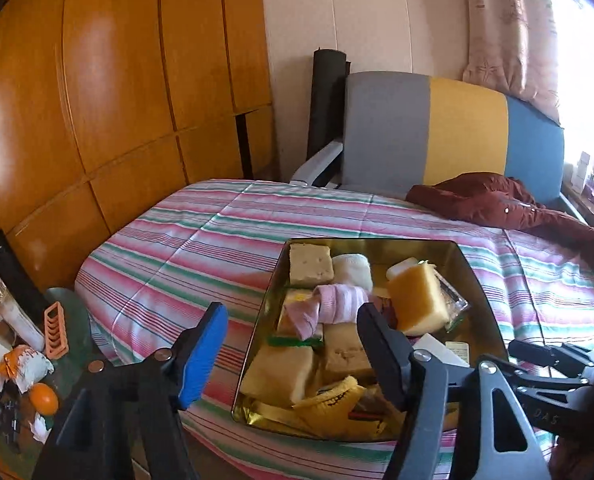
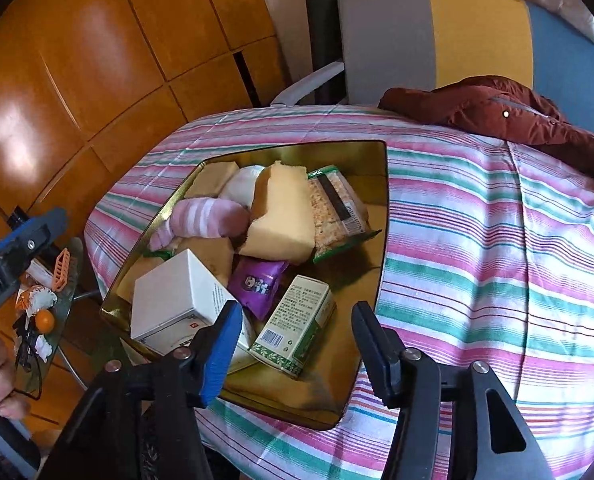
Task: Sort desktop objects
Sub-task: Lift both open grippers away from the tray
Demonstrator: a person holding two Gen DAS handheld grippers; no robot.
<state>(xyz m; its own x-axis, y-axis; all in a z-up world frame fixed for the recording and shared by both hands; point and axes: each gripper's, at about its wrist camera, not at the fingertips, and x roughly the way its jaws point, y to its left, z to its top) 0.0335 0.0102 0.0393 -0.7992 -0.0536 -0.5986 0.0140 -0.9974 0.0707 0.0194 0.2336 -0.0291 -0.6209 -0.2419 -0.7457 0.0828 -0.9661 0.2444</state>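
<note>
A gold tin [image 1: 471, 276] [image 2: 385, 208] lies on the striped cloth and holds several items. Among them are a pink striped sock [image 1: 337, 304] [image 2: 205, 216], a yellow sponge block [image 1: 417, 300] [image 2: 281, 216], a white box [image 2: 173, 304], a purple packet [image 2: 259, 284], a green box [image 2: 297, 326], a cracker packet [image 2: 337, 208] and a yellow sock [image 1: 333, 400]. My left gripper [image 1: 293, 354] hovers open above the tin's near left side, empty. My right gripper [image 2: 297, 348] is open over the green box, its pads clear of the box.
The striped cloth [image 2: 477, 240] covers the surface. A dark red jacket [image 2: 497, 116] lies at its far right, before a grey, yellow and blue chair back [image 1: 457, 132]. A glass side table [image 1: 69, 320] at left carries an orange [image 1: 43, 398] and clutter. Wooden panels [image 1: 117, 80] stand behind.
</note>
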